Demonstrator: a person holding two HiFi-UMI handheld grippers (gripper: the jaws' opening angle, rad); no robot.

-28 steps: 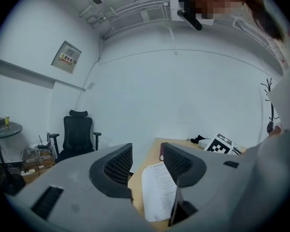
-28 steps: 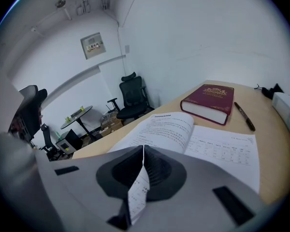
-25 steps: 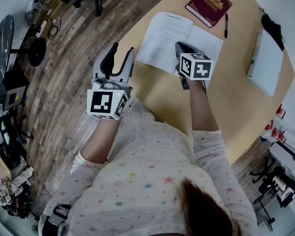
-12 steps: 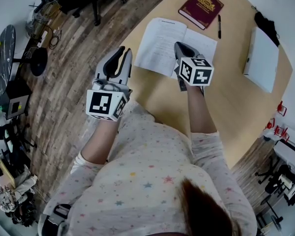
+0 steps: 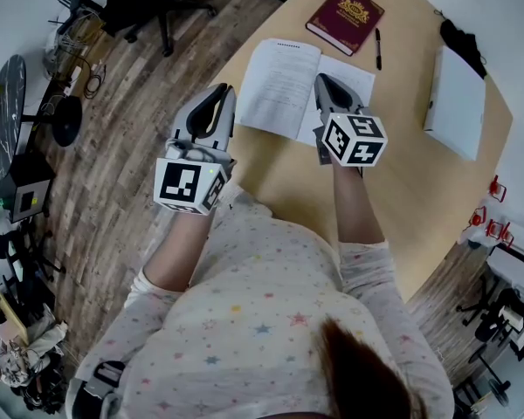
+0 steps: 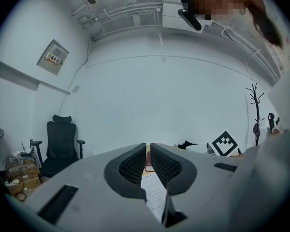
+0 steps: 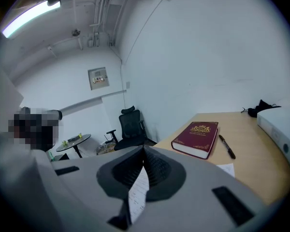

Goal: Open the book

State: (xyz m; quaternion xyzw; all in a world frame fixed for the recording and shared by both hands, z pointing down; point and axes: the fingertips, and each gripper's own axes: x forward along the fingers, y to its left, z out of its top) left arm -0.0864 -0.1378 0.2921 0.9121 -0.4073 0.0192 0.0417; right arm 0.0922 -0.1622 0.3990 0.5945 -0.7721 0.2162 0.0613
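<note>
The closed maroon hardcover book (image 5: 345,18) lies untouched at the far edge of the pale wooden table (image 5: 402,190), beyond a white printed sheet (image 5: 284,85), because left gripper (image 5: 218,92) and right gripper (image 5: 323,81), both clenched empty, hover short of it.

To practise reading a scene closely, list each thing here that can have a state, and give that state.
Red book: closed, lying flat.
White booklet: open, pages spread flat.
Pen: lying beside the red book, untouched.
Left gripper: jaws almost together, nothing held.
Right gripper: jaws together above the white booklet; whether a page is pinched is unclear.
</note>
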